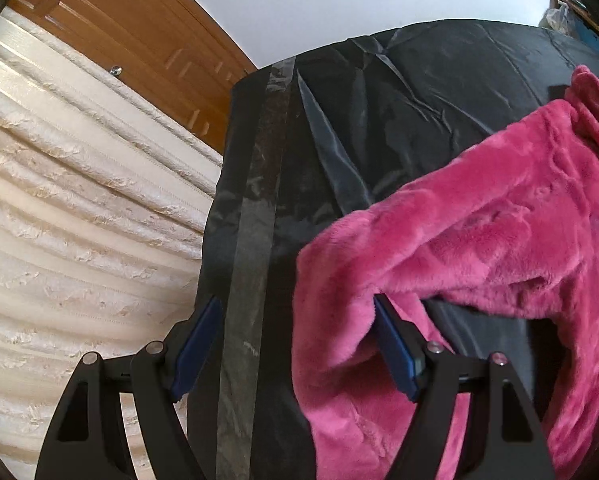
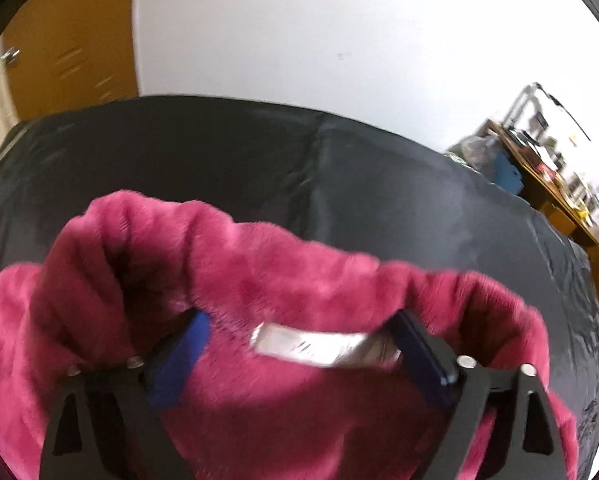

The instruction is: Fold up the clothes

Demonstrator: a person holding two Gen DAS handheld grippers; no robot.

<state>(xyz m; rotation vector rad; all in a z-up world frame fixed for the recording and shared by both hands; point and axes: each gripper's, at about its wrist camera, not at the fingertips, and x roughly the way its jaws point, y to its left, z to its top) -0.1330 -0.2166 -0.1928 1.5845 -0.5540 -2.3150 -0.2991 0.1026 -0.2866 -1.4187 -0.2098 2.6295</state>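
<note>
A fluffy pink garment (image 1: 479,232) lies on a black sheet (image 1: 379,100) that covers the work surface. My left gripper (image 1: 297,308) is open at the sheet's left edge; one sleeve end of the garment lies between its blue pads (image 1: 395,352). In the right wrist view the garment's collar (image 2: 279,264) bunches in front of my right gripper (image 2: 299,324), which is open with the fleece and a white label (image 2: 311,346) between its pads (image 2: 179,356). This view is blurred.
A strip of clear tape (image 1: 255,240) runs down the sheet's left edge. A cream ribbed mattress (image 1: 79,200) and a wooden door (image 1: 139,28) are at the left. A cluttered wooden desk (image 2: 547,168) stands far right by the white wall.
</note>
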